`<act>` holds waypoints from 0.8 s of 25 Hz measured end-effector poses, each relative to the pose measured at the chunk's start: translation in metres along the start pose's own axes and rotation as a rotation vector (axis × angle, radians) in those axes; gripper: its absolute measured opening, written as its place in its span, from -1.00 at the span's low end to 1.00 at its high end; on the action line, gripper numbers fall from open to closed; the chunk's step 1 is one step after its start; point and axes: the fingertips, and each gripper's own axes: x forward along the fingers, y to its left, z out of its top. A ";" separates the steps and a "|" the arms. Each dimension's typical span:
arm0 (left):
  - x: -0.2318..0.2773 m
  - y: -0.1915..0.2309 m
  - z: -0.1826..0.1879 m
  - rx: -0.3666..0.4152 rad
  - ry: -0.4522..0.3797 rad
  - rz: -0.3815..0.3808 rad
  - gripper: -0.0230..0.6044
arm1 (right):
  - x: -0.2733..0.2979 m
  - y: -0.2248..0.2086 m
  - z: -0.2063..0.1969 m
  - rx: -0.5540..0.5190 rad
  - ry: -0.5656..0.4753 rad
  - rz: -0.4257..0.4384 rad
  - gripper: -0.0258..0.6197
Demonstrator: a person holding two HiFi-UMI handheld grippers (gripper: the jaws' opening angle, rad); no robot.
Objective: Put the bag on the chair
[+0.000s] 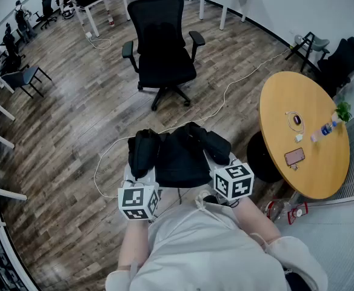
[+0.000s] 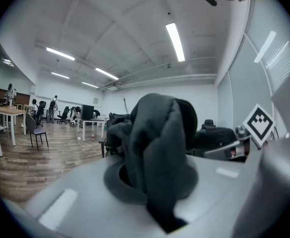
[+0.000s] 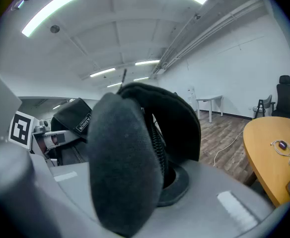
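**Bag gripped in both claws, chair well ahead**

Left claw point(image 2: 155, 187): jaws clenched on a fold of dark fabric. The fabric bunches up right in front of its camera and blocks most of the view ahead.

Right claw point(image 3: 152, 182): jaws clamped likewise, on a thick padded black piece with a ribbed band along its edge.

Bag point(image 1: 180, 156): black and soft, slung between the two claws just ahead of the person's chest. One lobe droops over the left claw and another over the right. A small label with print shows on the part to the left of the right claw, too small to read.

Chair point(image 1: 163, 41): black office chair with a high back, armrests and a star base. It stands well ahead of both claws with its seat turned toward them. The bag is well apart from it.

White cable point(image 1: 225, 96): snakes over the wood floor point(image 1: 74, 120) between the claws and the chair.

Round wooden table point(image 1: 322, 174): off to the right of the right claw, near it. A phone point(image 1: 294, 156) and a few small items lie on top.
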 end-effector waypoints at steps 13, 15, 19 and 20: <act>0.001 0.004 -0.006 -0.014 0.016 -0.002 -0.85 | 0.005 0.000 -0.004 0.032 0.012 -0.013 -0.83; 0.000 0.004 -0.007 -0.019 0.018 0.000 -0.85 | 0.005 -0.001 -0.005 0.042 0.014 -0.014 -0.83; 0.001 0.005 -0.009 -0.027 0.025 0.001 -0.85 | 0.008 -0.001 -0.007 0.043 0.022 -0.009 -0.83; 0.002 0.006 -0.010 -0.029 0.027 0.002 -0.85 | 0.010 -0.002 -0.008 0.042 0.024 -0.008 -0.83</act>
